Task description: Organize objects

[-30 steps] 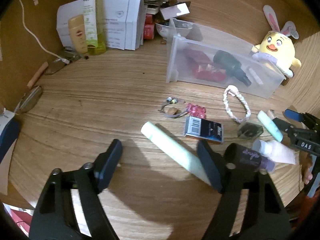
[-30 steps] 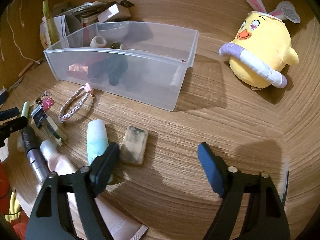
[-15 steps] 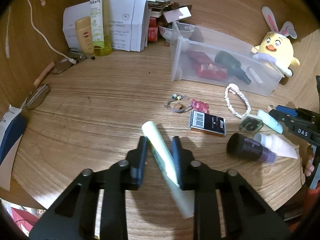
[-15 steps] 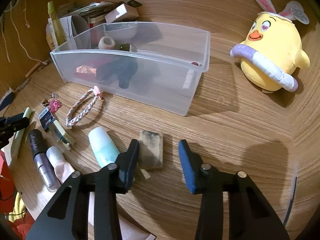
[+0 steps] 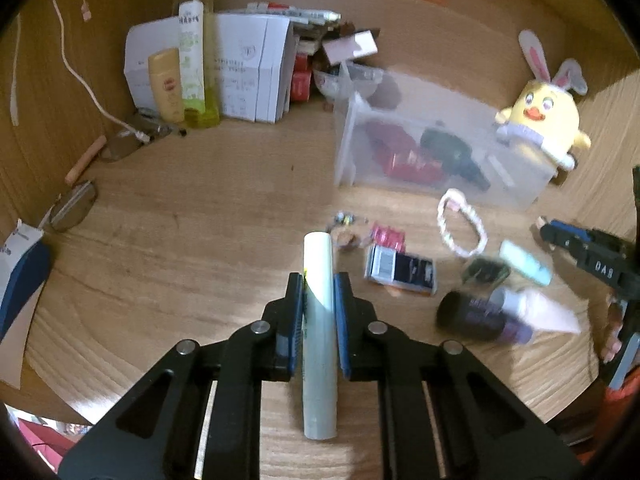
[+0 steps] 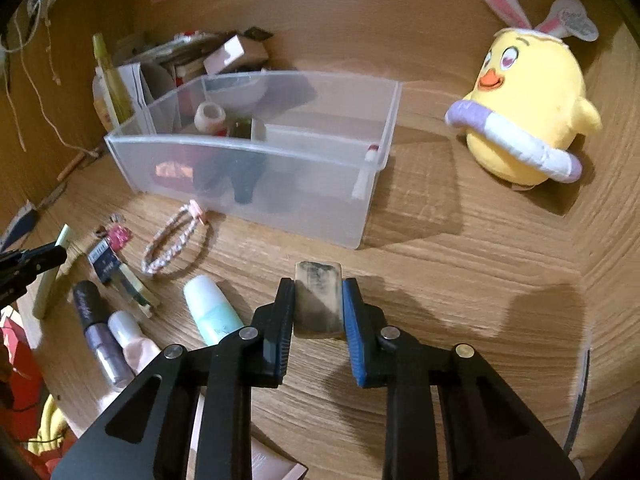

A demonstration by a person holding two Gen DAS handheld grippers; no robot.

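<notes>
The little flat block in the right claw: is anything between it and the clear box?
Nothing visible. The right claw, closing on the flat block, faces bare wooden table up to the clear box.

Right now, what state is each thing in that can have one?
Left gripper: jaws shut on the pale green tube.
Right gripper: jaws closing, pads against the smudged block.
Clear bin: open-topped, partly filled.
Hair tie: flat on desk.

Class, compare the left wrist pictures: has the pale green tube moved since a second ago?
Yes. The pale green tube lay diagonally beside the barcode box; now it points straight ahead between the left gripper fingers.
</notes>
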